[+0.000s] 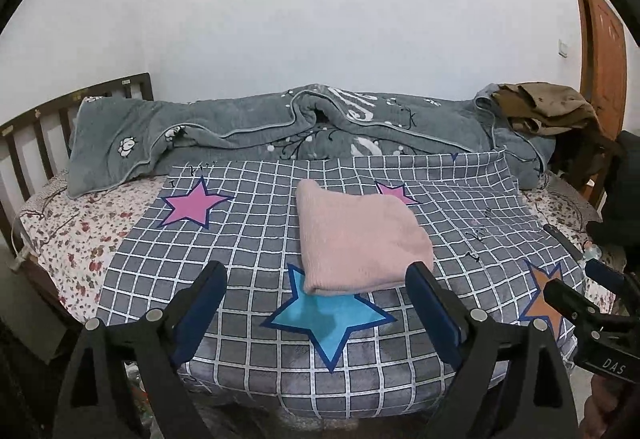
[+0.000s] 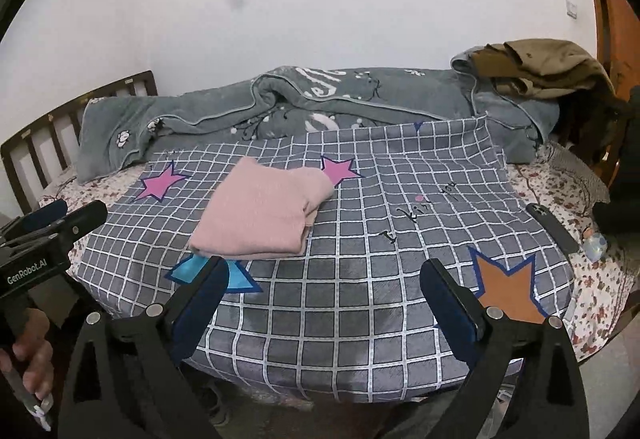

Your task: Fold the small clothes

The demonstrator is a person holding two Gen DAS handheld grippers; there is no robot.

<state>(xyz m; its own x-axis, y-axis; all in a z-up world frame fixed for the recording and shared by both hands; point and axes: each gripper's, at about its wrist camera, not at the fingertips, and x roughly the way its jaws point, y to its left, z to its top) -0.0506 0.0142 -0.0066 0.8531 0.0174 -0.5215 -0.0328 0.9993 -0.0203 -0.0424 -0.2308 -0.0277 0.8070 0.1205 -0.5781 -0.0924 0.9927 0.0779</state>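
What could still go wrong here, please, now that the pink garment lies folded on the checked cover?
The folded pink knitted garment shows loose layers at its far corner; a nudge might open the fold. The dark phone-like slab sits near the bed's edge and could get knocked off. Both the left gripper and the right gripper are open and empty.

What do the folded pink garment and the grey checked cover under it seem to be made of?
Folded pink garment: likely a soft knit or fleece; matte, slightly fuzzy surface, thick rounded fold edges. Grey checked cover with stars: probably short-pile plush or flannel; faint sheen and darker brushed patches between the white lines. Neither is certain from these views.
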